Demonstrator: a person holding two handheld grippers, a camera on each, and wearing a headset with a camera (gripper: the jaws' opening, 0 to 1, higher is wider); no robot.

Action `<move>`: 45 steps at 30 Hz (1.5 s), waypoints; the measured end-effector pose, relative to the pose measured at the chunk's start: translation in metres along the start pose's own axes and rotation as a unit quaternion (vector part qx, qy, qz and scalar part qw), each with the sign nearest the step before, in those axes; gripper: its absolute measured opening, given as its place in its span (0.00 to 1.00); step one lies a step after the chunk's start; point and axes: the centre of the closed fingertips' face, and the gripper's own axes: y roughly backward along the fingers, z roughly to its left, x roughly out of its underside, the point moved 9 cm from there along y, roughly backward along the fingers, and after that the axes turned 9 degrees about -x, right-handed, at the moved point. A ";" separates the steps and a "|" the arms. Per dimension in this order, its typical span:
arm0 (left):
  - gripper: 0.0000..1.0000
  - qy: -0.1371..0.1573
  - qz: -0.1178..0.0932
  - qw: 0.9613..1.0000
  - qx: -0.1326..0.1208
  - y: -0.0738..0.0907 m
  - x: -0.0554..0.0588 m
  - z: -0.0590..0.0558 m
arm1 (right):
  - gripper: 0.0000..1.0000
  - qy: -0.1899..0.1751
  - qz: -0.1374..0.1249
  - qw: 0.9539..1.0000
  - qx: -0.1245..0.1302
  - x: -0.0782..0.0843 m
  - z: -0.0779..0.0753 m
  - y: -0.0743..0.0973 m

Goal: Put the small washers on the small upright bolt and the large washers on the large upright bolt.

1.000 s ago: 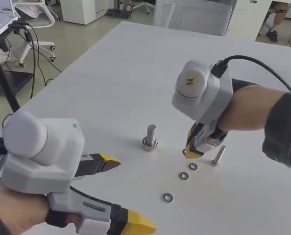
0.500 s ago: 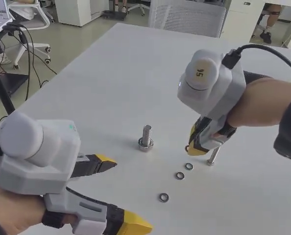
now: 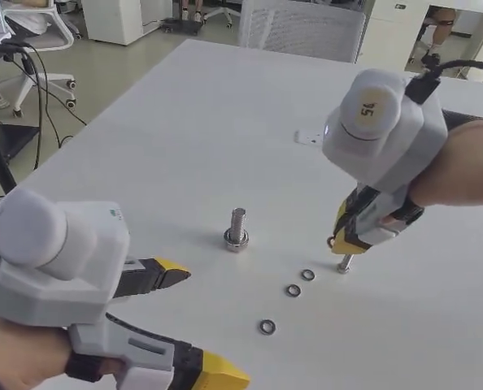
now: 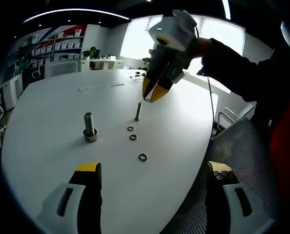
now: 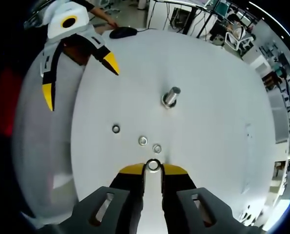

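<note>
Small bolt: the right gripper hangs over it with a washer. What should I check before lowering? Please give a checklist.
1. Small bolt stands upright: ok.
2. Washer gripped at the right gripper tips: ok.
3. Washer hole lined up over the bolt top: cannot tell; the gripper covers it.
4. Three loose washers lie apart from the bolt: ok.
5. Left gripper open, away from the work: ok.
</note>
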 end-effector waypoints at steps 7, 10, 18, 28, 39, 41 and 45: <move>0.88 -0.001 0.002 1.000 0.001 -0.001 0.000 0.000 | 0.13 -0.017 -0.001 1.000 0.007 0.015 0.002 0.008; 0.88 -0.002 0.004 1.000 0.002 -0.001 0.001 0.000 | 0.13 -0.025 0.000 1.000 0.011 0.022 0.001 0.011; 0.88 -0.002 0.008 1.000 0.003 -0.002 0.002 -0.001 | 0.13 -0.047 0.002 0.999 0.027 0.040 -0.011 0.016; 0.88 0.002 0.012 1.000 -0.001 -0.003 0.003 0.000 | 0.13 -0.059 -0.004 0.998 0.025 0.043 -0.022 0.008; 0.88 0.007 0.014 1.000 -0.006 -0.003 0.004 0.002 | 0.13 -0.051 -0.002 0.999 0.016 0.039 -0.034 -0.006; 0.88 0.008 0.014 1.000 -0.007 -0.003 0.004 0.002 | 0.13 -0.050 -0.003 0.999 0.016 0.038 -0.036 -0.007; 0.88 0.009 0.015 1.000 -0.008 -0.003 0.005 0.003 | 0.13 -0.049 -0.002 0.999 0.012 0.038 -0.039 -0.011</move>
